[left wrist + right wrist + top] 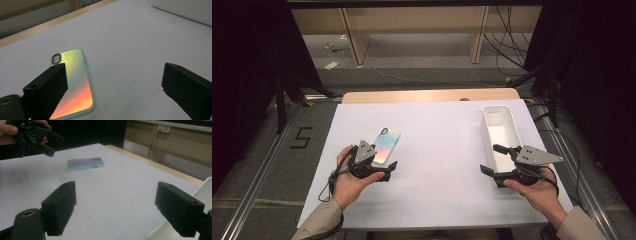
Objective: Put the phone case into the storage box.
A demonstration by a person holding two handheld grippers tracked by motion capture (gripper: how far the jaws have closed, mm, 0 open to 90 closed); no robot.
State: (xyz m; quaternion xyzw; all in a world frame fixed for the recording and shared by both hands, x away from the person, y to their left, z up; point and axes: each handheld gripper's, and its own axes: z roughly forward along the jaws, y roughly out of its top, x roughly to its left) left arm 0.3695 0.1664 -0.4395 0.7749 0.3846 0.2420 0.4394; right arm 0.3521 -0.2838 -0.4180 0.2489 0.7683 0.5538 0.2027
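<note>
Hovering left gripper (379, 165), jaws apart, empty, beside flat iridescent phone case (386, 146); right gripper (498, 167) gaping empty near white rectangular plastic bin (507, 131). Likely pre-grasp; next: straddling case edges.

The place looks like a lab or test room set up for recording. A table (432, 95) covered in white sheeting (437, 165) stands between metal rails (262, 170) on a grey floor (307, 140) marked with a number. Black curtains (242, 60) hang at both sides, and loose cables (507, 45) trail past plain wooden furniture (412, 20) behind.
</note>
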